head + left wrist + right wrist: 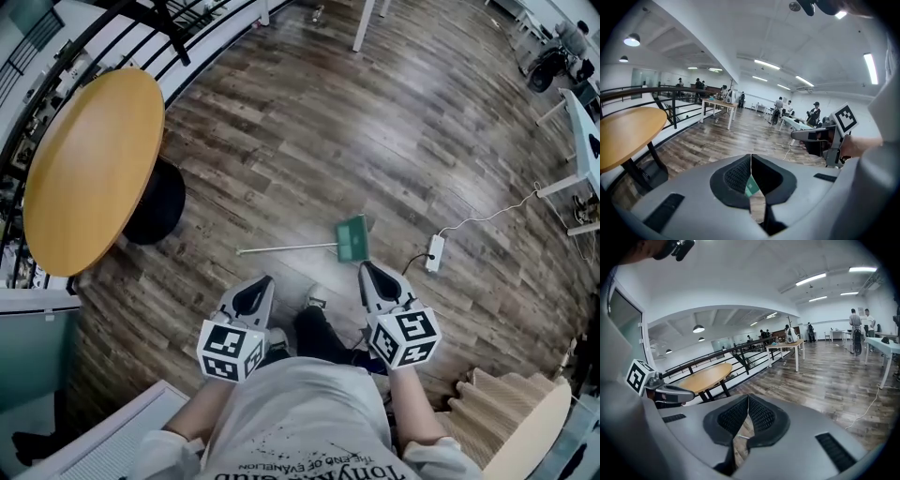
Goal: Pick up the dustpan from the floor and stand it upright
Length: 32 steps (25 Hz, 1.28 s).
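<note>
The dustpan lies flat on the floor just ahead of the person, with its green pan to the right and its thin pale handle running left along the boards. Nothing touches it. Both tools hang above the floor on the near side of it, tilted down toward it. The left gripper has its jaws pressed together on nothing; its own view shows a sliver of green below the meeting tips, so it seems aimed at the pan. The right gripper is likewise closed and empty (a pale line that may be the handle shows under its pads). Closed jaws look like a carrying posture, not a grip, and they would have to spread before taking anything. The handle lies against the boards, so I judge a pinch from above is the likely way in. The power strip sits near the pan's right, worth avoiding; the table stands well apart.
</note>
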Available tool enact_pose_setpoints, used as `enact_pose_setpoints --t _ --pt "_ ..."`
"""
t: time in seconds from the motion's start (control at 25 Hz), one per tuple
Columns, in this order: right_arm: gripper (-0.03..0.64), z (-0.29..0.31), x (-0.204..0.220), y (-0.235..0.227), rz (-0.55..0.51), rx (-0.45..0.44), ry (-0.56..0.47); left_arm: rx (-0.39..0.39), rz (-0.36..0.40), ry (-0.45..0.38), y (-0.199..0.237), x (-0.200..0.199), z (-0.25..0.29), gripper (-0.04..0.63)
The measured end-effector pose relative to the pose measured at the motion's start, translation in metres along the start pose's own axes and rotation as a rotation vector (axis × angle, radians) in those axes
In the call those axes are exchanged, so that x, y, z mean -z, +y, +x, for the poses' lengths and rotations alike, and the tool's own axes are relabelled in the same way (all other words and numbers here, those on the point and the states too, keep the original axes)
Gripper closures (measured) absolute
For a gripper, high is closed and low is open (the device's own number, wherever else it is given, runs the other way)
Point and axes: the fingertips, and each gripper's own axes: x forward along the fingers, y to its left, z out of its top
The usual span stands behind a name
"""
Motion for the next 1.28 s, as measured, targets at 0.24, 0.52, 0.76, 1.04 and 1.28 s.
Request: enact_pose_setpoints --t 0.24,0.52,0.76,1.04,1.28 --pt "0.591 0.037 -0.03 -0.042 -0.003 -0.061 0.016 -0.052 -0.063 -0.017 0.012 -0.033 0.047 0.568" --pt "0.591 0.073 -0.029 -0.048 0.014 -0.117 0.074 -0.102 -0.069 -0.009 0.029 -0.042 0.068 0.568" --pt "0.591 0.096 -0.028 -0.041 0.032 -0.108 0.088 -0.101 -0.098 0.035 0.053 -0.031 0.075 0.568" --pt "0.591 0.114 -0.02 -0.049 0.015 -0.083 0.101 -0.079 -0.071 0.05 0.075 -0.017 0.084 0.568" --pt "0.591 0.133 -0.048 -0.086 -0.002 0.005 0.055 -0.072 -0.075 0.049 0.112 -0.011 0.096 0.568"
